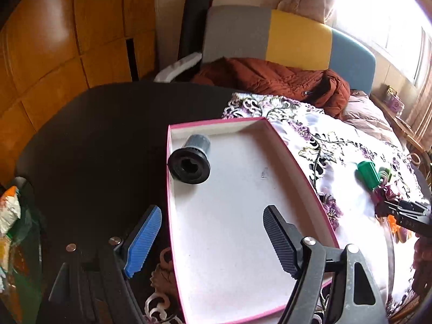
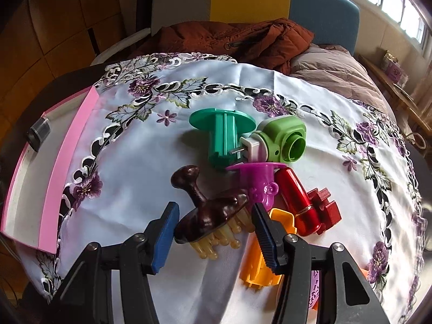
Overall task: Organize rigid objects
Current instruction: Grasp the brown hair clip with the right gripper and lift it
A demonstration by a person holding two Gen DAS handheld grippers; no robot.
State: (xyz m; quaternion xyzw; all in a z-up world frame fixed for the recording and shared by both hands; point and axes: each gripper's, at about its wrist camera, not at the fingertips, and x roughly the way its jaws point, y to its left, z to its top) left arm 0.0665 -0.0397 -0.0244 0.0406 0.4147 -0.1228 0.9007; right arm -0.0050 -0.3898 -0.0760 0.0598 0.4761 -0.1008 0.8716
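Observation:
A pink-edged white box (image 1: pixel 243 216) lies on the table and holds a black and grey cylinder (image 1: pixel 190 159) in its far left corner. My left gripper (image 1: pixel 212 240) is open and empty above the box's near part. In the right wrist view my right gripper (image 2: pixel 216 229) is open, with its fingers on either side of a dark brown massager brush (image 2: pixel 208 216) with yellow bristles, which lies on the cloth. Behind it lie a teal spool (image 2: pixel 224 137), a green part (image 2: pixel 283 140), a purple piece (image 2: pixel 259 183), a red cylinder (image 2: pixel 297 202) and an orange piece (image 2: pixel 262 256).
An embroidered white cloth (image 2: pixel 140 167) covers the table's right part; the left part is bare dark tabletop (image 1: pixel 102 140). A sofa with a rust-brown jacket (image 1: pixel 270 81) stands behind the table. The box also shows at the left in the right wrist view (image 2: pixel 64 167).

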